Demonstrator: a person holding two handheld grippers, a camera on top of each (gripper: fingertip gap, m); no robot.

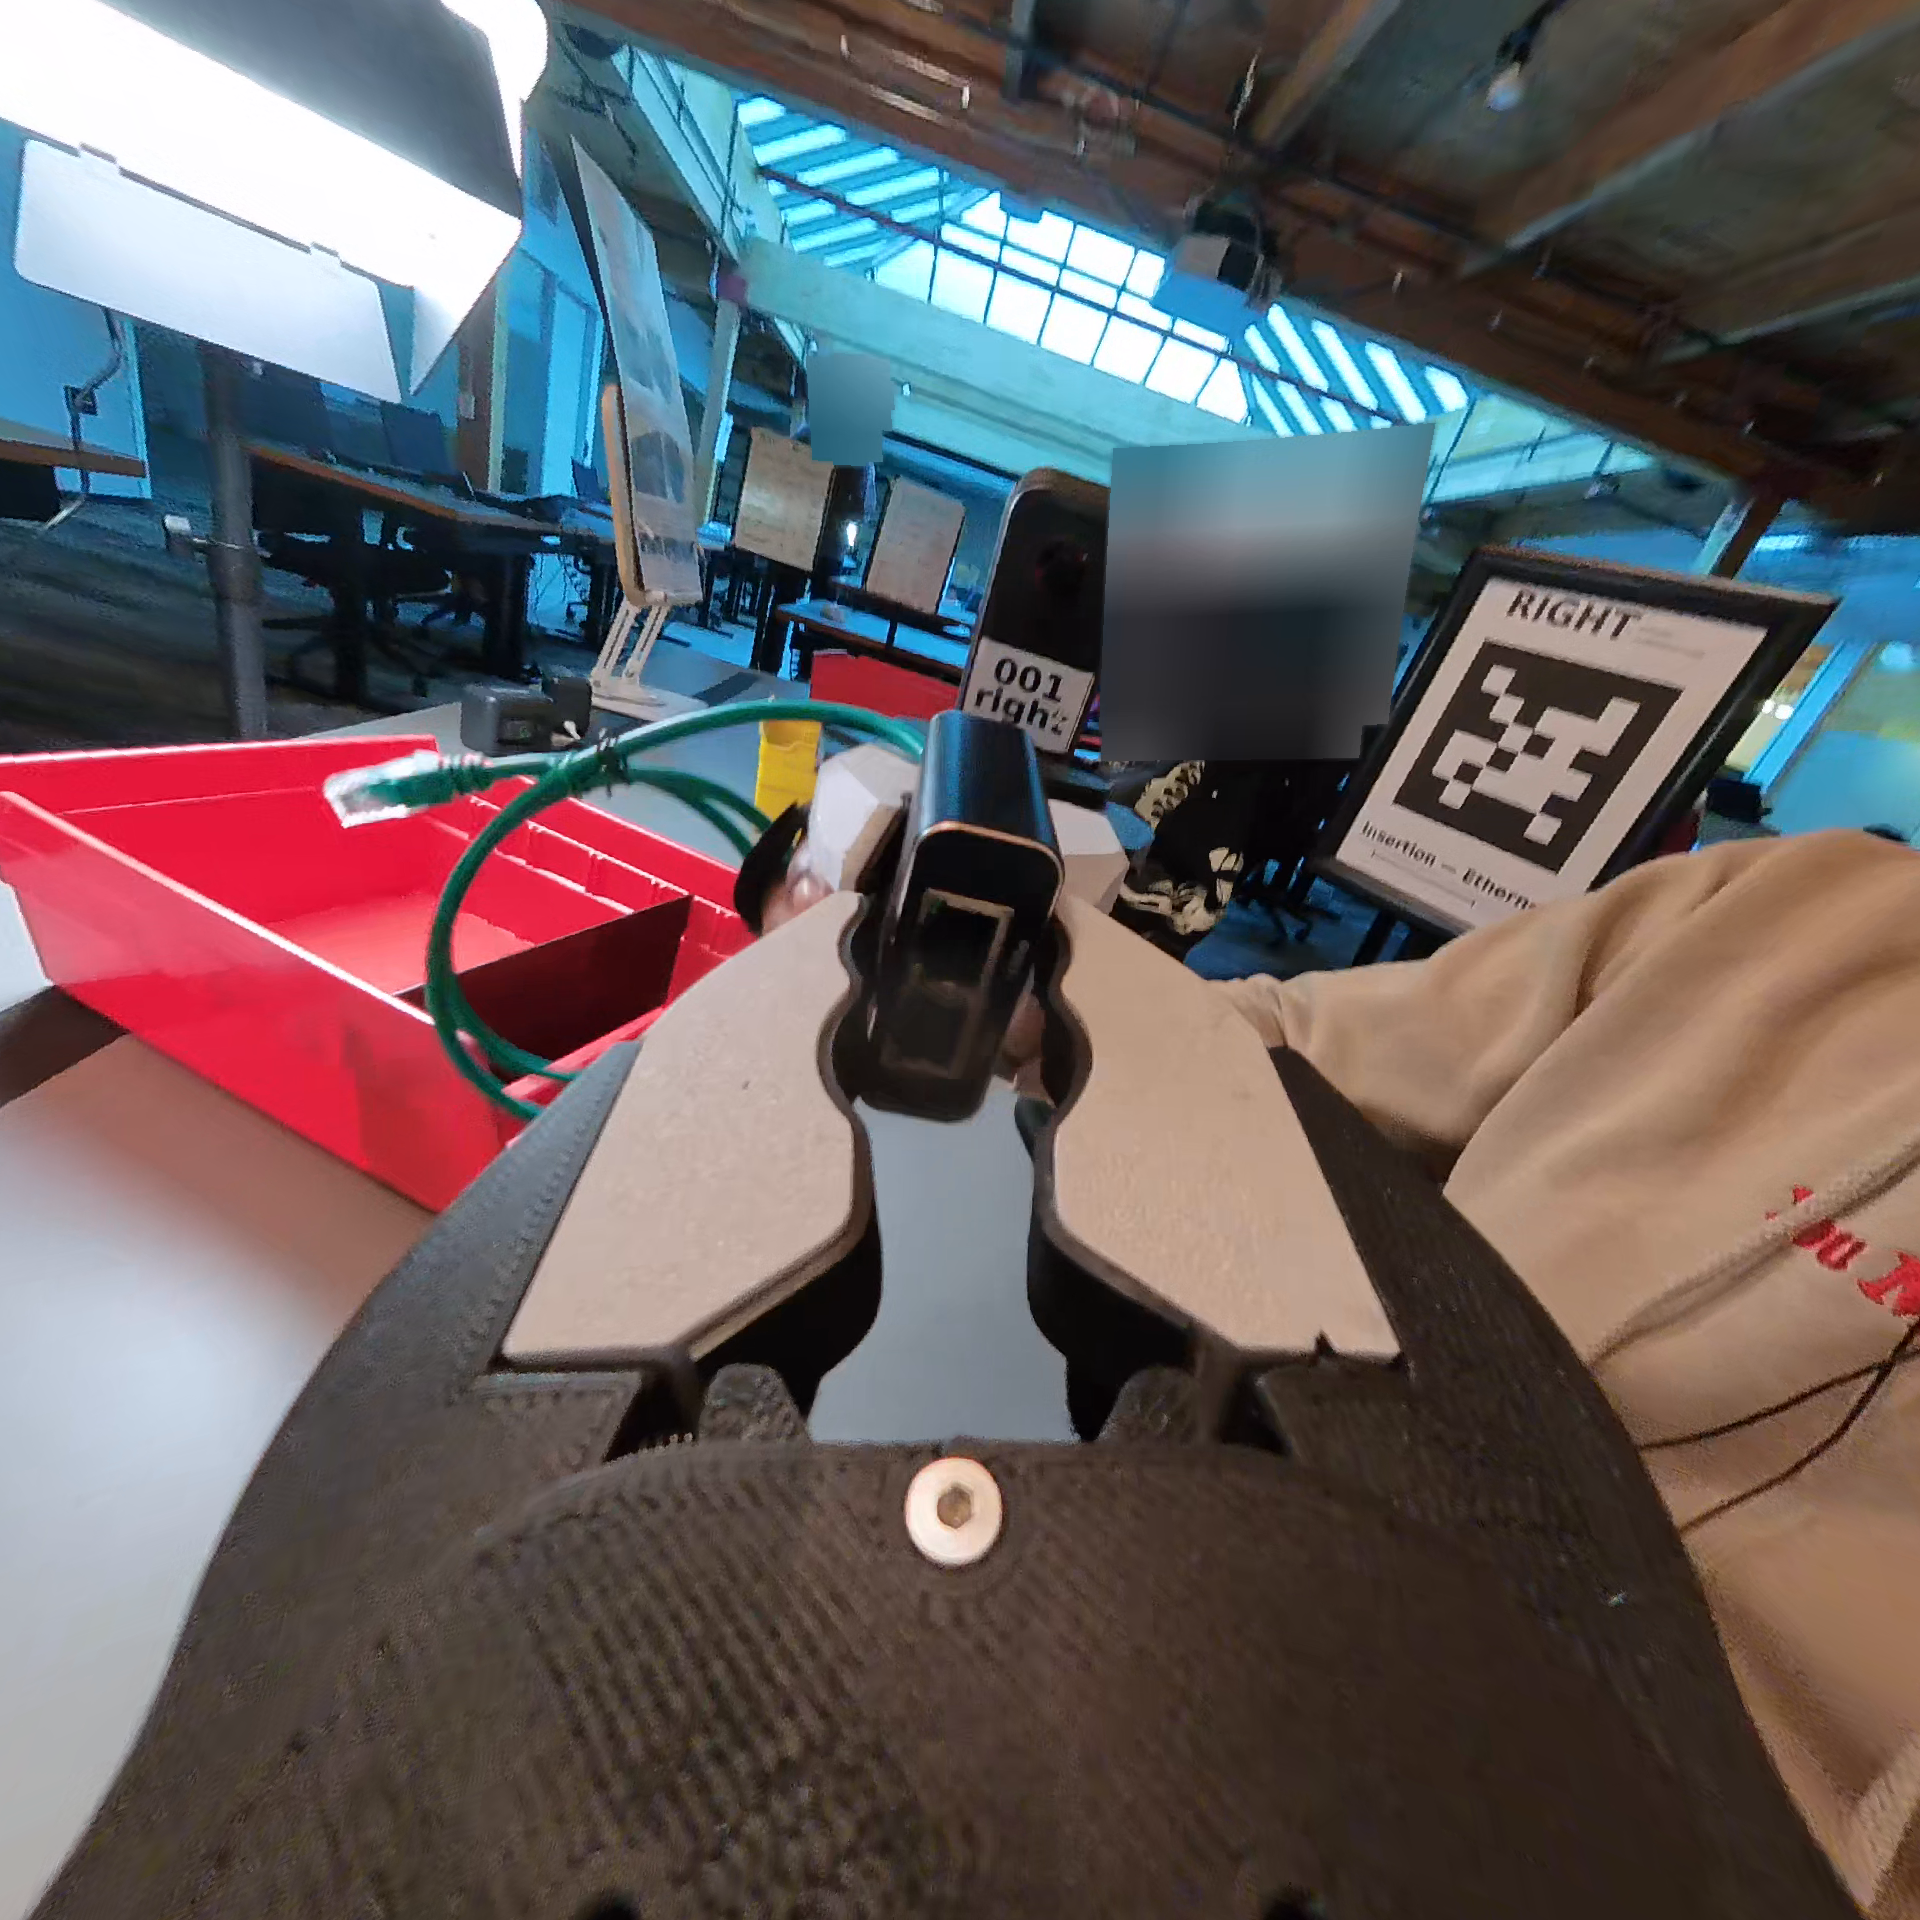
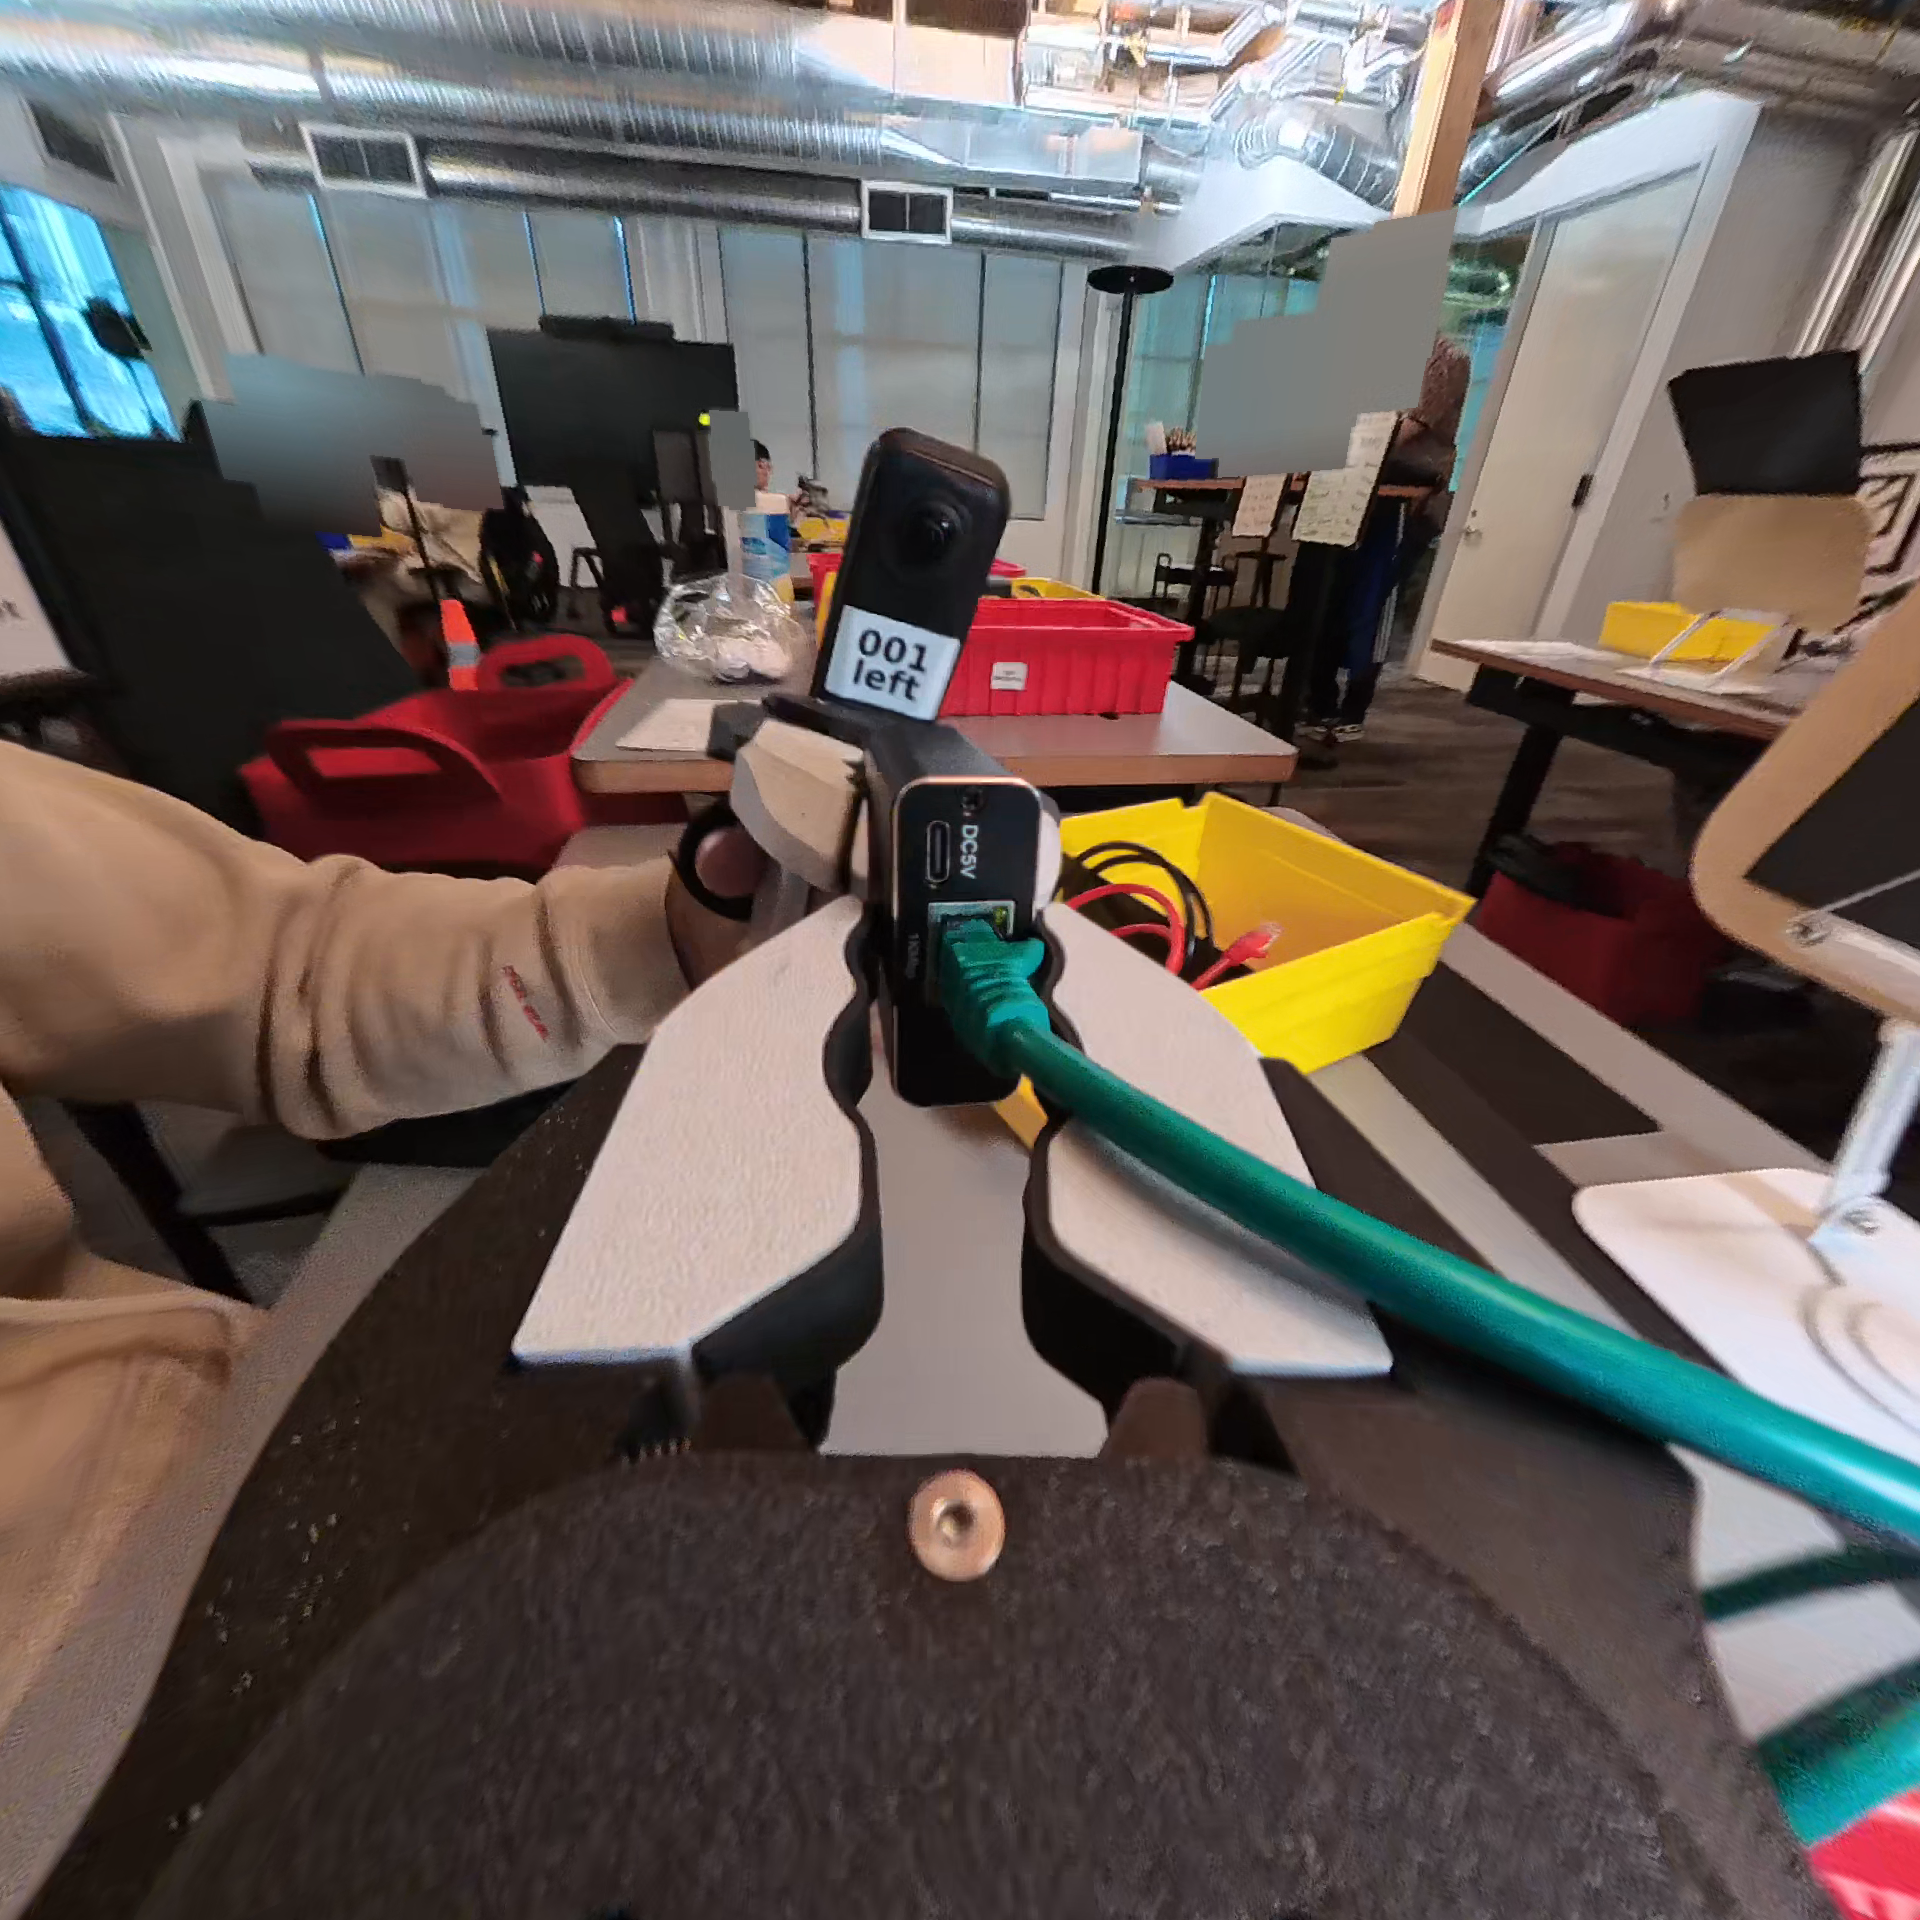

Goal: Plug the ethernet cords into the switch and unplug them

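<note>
Between the two facing grippers, the switch (image 2: 956, 935) is clamped at opposite ends by left gripper (image 1: 951, 997) and right gripper (image 2: 951, 997), steadying it with the green ethernet cord (image 2: 1351, 1236) seated in its port.

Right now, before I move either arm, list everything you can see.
switch: 1, black, held at both ends; near port in left view empty
green cord: 1, plugged into switch; free plug above red bin
red bin: 1, on table, left of switch
yellow bin: 1, behind switch, holds red cord and black cords
sign: 1, black-and-white, standing right
sleeve: beige
left tongs: grey, shut on switch
right tongs: grey, shut on switch
</note>
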